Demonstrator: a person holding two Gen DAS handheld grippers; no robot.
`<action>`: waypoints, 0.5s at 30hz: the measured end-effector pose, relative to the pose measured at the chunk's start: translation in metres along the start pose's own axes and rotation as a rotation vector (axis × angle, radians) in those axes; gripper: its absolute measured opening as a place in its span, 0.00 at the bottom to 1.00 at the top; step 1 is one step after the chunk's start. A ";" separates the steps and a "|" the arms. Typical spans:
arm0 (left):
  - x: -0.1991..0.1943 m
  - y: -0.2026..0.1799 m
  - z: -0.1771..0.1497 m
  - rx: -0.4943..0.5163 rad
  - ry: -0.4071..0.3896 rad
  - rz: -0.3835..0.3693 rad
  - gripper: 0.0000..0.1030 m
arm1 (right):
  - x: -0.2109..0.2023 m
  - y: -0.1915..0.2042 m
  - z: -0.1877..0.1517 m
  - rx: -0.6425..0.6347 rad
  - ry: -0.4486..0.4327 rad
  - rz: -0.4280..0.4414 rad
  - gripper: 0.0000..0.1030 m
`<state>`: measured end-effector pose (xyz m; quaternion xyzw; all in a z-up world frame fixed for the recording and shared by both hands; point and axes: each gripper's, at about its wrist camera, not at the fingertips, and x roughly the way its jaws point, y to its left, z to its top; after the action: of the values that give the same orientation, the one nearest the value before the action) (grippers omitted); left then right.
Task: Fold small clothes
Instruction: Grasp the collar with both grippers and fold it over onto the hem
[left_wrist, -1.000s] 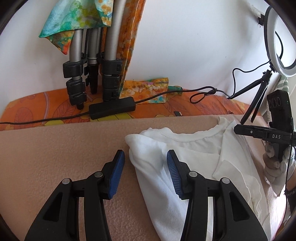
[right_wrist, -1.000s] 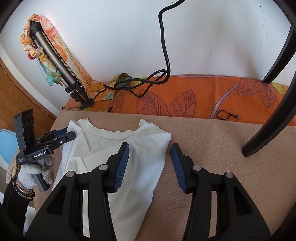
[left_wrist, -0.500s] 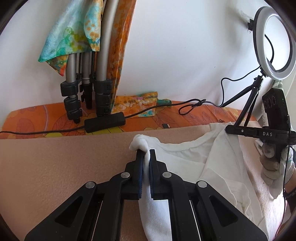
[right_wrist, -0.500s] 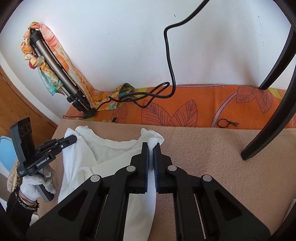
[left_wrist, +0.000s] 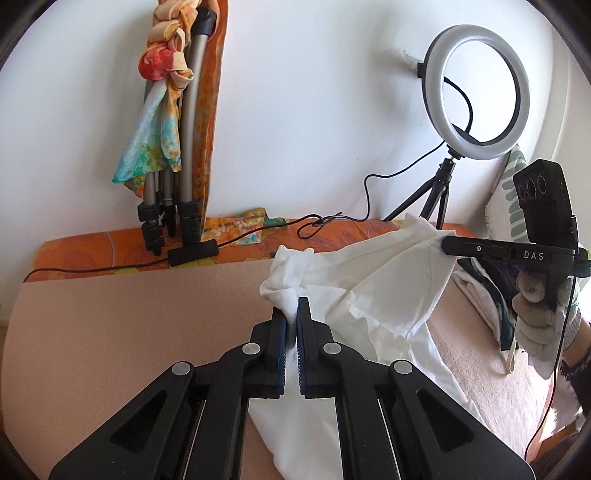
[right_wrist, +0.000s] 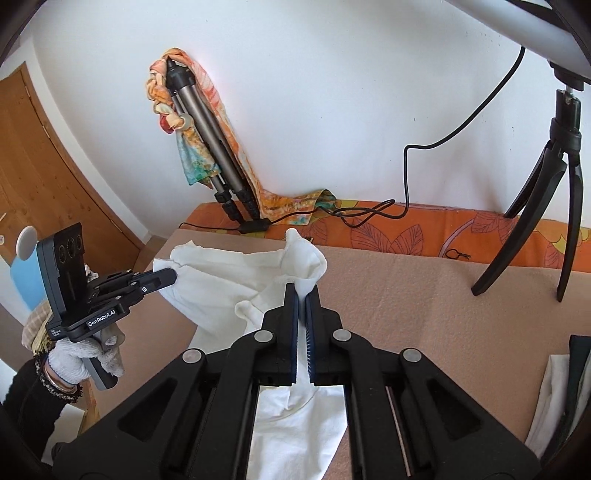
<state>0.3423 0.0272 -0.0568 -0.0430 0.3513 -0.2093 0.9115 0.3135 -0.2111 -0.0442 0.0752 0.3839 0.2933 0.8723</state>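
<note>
Each fisheye rides close behind its own tool, looking forward along the fingers toward the white wall. The left tool (left_wrist: 291, 314) faces the far edge; the right tool (right_wrist: 301, 295) likewise — both share the crumpled white cotton shirt (left_wrist: 369, 280) and the scarf-draped grey metal tripod (right_wrist: 207, 122).

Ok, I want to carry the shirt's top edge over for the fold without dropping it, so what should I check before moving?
1. Left gripper shut on the shirt: ok, cloth is pinched between the pads.
2. Right gripper shut on the shirt: ok, a bunched corner sticks up past its fingers.
3. Top edge lifted off the blanket: ok, it hangs between the two grippers.
4. Lower part of the shirt lying flat: cannot tell, the grippers hide it.
5. Cable and ring light stand apart from the shirt: ok, both stand further back.
6. Folded sleeve still tidy: not ok, it looks wrinkled.
</note>
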 end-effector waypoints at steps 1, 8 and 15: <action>-0.005 -0.003 -0.003 0.004 -0.001 -0.001 0.03 | -0.009 0.005 -0.004 -0.006 -0.005 0.001 0.05; -0.056 -0.029 -0.037 0.020 -0.013 -0.019 0.03 | -0.057 0.034 -0.043 -0.024 -0.010 0.012 0.05; -0.103 -0.059 -0.089 0.057 0.000 -0.020 0.02 | -0.095 0.057 -0.106 -0.074 0.008 0.018 0.05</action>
<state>0.1945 0.0224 -0.0465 -0.0206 0.3447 -0.2282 0.9103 0.1612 -0.2283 -0.0380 0.0452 0.3757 0.3154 0.8702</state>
